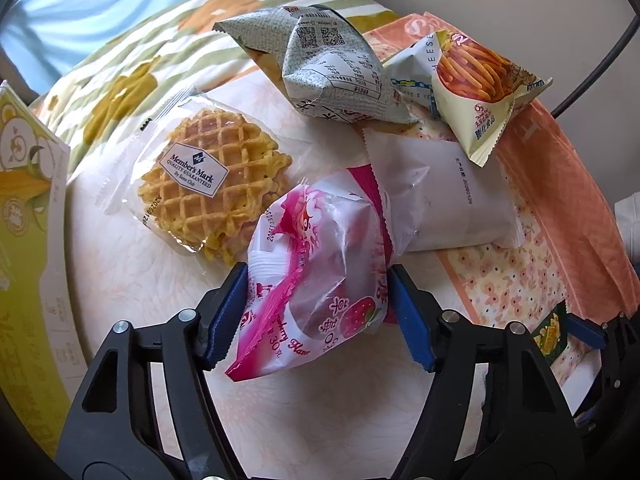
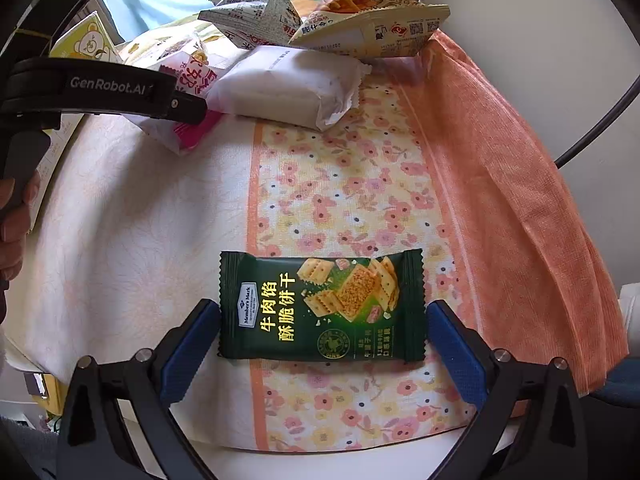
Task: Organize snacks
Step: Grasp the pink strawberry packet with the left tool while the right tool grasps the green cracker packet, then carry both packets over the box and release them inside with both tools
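Nearest the left wrist camera, the left gripper [image 1: 318, 300] has its blue pads pressed against both sides of a strawberry snack packet [image 1: 316, 276], grasping it. The packet is pink and white, crinkled plastic with a zigzag edge, a red strawberry printed near its lower end, and a dark round shape showing faintly through the wrapper. It tilts across the gap between the pads, above a pale cloth-covered surface [image 1: 320, 412].

In the right wrist view, the right gripper [image 2: 322, 332] stands released, its blue pads on either side of a dark green biscuit packet [image 2: 320, 306] with a sliver of cloth showing on each side. This packet lies flat on the floral band of the cloth [image 2: 344, 184], with yellow Chinese lettering, a small Member's Mark badge and a picture of filled square crackers.

Beyond the strawberry packet, a clear-wrapped waffle [image 1: 212, 184] with a Member's Mark label lies flat on the cloth to the left. A plain white packet [image 1: 460, 196] lies to the right, touching the strawberry packet's far end. Behind these, a grey-green patterned bag [image 1: 332, 68] with QR codes and a cream bag picturing orange sticks [image 1: 484, 88] lean together, with a white-and-blue packet [image 1: 414, 74] between them.

A yellow cardboard box [image 1: 28, 240] with a cartoon bear stands at the left edge; what it holds cannot be seen. At the left edge of the right wrist view, a person's hand [image 2: 14, 224] grips the handle of the left gripper.
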### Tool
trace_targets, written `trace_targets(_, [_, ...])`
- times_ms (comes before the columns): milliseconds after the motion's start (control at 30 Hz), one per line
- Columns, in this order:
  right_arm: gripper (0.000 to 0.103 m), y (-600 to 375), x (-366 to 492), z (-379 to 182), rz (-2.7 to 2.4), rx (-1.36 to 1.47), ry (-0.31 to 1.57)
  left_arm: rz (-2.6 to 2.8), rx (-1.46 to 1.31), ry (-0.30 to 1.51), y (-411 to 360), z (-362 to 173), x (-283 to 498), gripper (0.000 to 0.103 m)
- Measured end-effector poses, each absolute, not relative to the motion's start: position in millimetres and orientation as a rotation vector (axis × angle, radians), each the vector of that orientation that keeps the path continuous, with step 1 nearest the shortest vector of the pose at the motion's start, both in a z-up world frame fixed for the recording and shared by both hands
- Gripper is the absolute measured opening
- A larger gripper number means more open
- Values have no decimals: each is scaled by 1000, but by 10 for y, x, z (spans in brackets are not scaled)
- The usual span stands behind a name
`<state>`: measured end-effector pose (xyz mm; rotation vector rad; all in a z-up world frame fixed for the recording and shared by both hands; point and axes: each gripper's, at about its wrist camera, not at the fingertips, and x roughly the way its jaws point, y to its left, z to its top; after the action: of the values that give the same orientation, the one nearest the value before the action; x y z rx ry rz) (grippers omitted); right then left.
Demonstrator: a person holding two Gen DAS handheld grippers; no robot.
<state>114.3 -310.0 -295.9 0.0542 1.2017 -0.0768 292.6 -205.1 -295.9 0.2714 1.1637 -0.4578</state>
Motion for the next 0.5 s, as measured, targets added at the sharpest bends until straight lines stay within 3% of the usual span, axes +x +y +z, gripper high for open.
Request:
trace_targets(167, [98,-3080,1193,-2930,-70,49,1202,-467,298,1152,-2073,-2930,2902,57])
trace_targets(333, [77,-2958,1235,-2809,-59,37,1172,-467,294,1145,-2045,-2863,2842,52])
trace_targets(500, [69,-2926,1187,-2756,-55,24,1151,-464,273,1147,-1968,-2824,2781,51])
